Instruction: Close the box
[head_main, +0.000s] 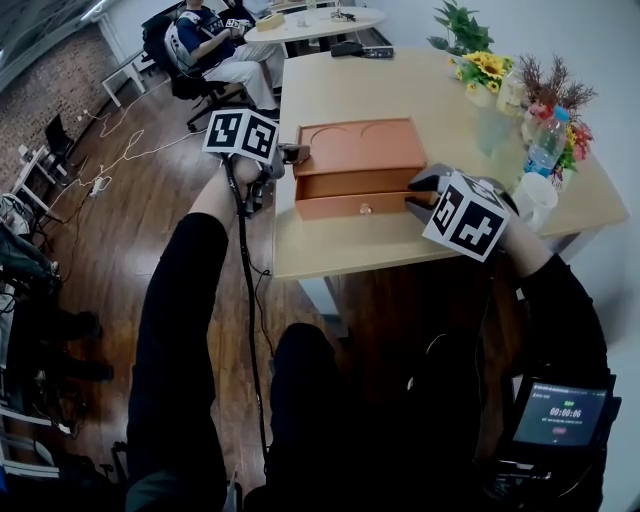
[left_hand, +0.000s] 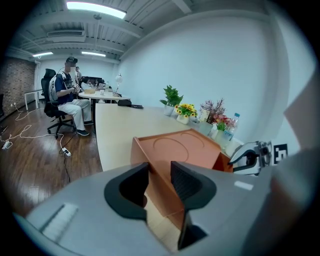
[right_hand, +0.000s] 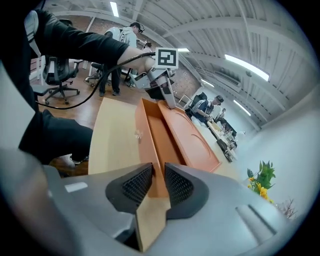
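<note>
While the left gripper (head_main: 288, 156) and right gripper (head_main: 416, 196) each clench an end of the box (head_main: 350, 148), it sits by the near edge of the table (head_main: 330, 90). Flowers (head_main: 485, 70), bottle (head_main: 547, 140) and cup (head_main: 535, 198) stand right. Digits on a screen (head_main: 560, 412) are illegible.

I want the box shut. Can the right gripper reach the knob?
Probably yes. The right gripper grips the box's right end, near the knob, with nothing between them; it must let go first.
</note>
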